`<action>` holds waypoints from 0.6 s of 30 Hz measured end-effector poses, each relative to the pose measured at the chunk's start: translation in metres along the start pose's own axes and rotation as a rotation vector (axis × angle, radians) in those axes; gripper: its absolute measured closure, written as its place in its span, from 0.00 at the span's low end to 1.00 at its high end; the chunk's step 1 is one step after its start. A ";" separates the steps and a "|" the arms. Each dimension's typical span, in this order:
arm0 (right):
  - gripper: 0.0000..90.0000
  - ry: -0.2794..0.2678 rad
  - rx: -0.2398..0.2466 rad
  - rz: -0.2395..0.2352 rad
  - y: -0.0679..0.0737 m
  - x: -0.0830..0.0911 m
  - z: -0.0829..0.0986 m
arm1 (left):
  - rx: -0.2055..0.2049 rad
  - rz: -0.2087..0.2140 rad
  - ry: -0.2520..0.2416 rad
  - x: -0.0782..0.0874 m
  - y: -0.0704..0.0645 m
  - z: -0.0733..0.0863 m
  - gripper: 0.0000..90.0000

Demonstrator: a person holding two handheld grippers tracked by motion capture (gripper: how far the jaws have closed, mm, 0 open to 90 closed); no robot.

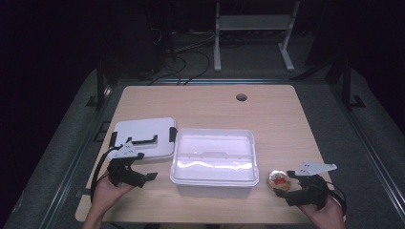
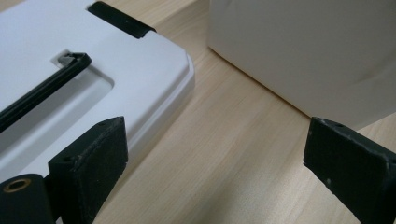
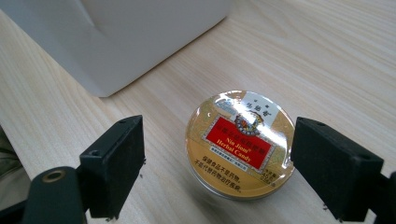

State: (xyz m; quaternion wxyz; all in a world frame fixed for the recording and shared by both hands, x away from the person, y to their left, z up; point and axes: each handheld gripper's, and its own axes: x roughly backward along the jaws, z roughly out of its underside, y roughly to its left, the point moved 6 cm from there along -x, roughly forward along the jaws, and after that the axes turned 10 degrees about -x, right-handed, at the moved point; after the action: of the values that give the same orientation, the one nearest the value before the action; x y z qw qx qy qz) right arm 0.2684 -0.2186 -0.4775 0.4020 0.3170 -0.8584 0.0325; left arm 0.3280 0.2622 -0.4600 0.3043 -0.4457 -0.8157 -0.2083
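Note:
A round gold candy tin (image 3: 240,142) with a red label lies flat on the wooden table (image 1: 205,102), just right of an open white plastic box (image 1: 215,160). My right gripper (image 3: 219,172) is open, its jaws either side of the tin (image 1: 278,181) without touching it. The box's white lid (image 1: 143,138), with black clips and a black handle, lies flat to the left of the box. My left gripper (image 1: 143,175) is open and empty, low over the bare table between the lid (image 2: 84,88) and the box wall (image 2: 308,51).
The table has a round cable hole (image 1: 241,97) near its far edge. A white metal stand (image 1: 253,28) and cables lie on the dark floor beyond the table. Bare wood stretches behind the box and lid.

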 end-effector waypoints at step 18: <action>0.19 0.010 -0.025 0.017 -0.004 0.002 0.004 | -0.223 0.118 -0.024 0.036 -0.003 -0.072 0.14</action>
State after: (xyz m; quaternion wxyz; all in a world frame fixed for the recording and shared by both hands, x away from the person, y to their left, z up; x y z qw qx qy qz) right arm 0.2665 -0.2241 -0.4794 0.4100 0.3045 -0.8594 0.0269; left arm 0.3327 0.2383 -0.3831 0.2548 -0.5263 -0.7635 -0.2741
